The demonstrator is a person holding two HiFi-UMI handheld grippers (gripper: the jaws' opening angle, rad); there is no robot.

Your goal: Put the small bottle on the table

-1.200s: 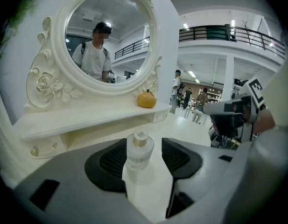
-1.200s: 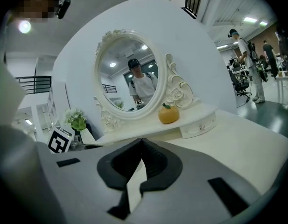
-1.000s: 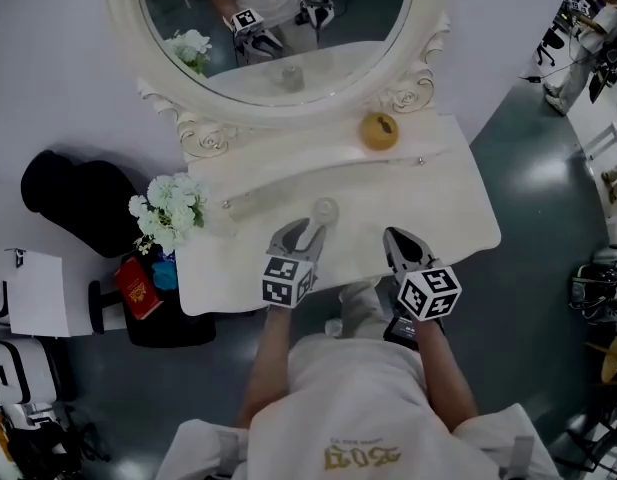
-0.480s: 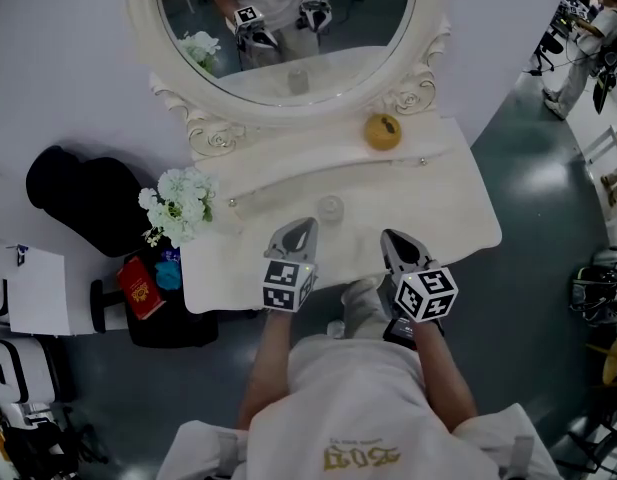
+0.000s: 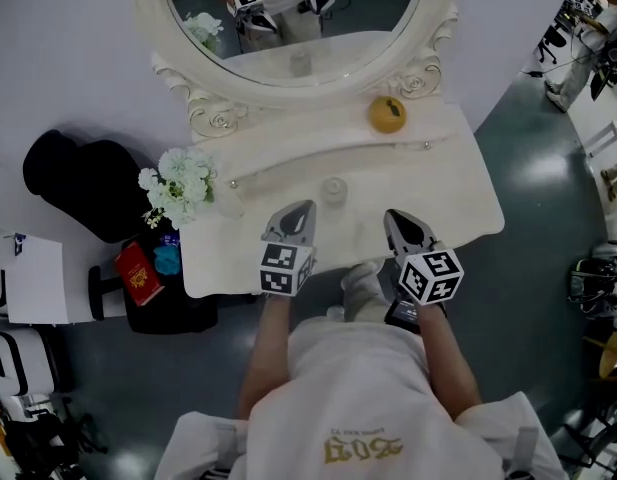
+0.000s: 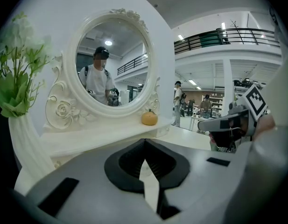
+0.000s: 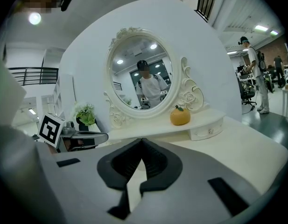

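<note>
Placement looks finished to us: the small clear glass bottle [image 5: 334,189] stands upright on the white dressing table [image 5: 443,193], on its own base and with nothing touching it. It sits just ahead of the left gripper [image 5: 299,212] and a little to that gripper's right, with a clear gap between the bottle and the tips. From the right gripper [image 5: 399,222] it lies ahead and off to the left, further away.

Both tools are clenched on nothing. In the left gripper view we see the dark pads meet at a point with only tabletop behind them, and the right gripper view shows the same closed, empty pair. We take the closed jaws as a resting posture, since the bottle needs no support where it stands.

Both grippers hang over the near edge of the table, side by side and apart from each other. We judge this keeps them clear of a light bottle that a nudge could tip.

Far ahead of both, the round orange fruit ornament [image 5: 387,114] sits on the raised shelf under the white carved oval mirror [image 5: 216,118]. The white flower bunch [image 5: 176,186] stands off to the left gripper's left. None of them crowd the bottle.
</note>
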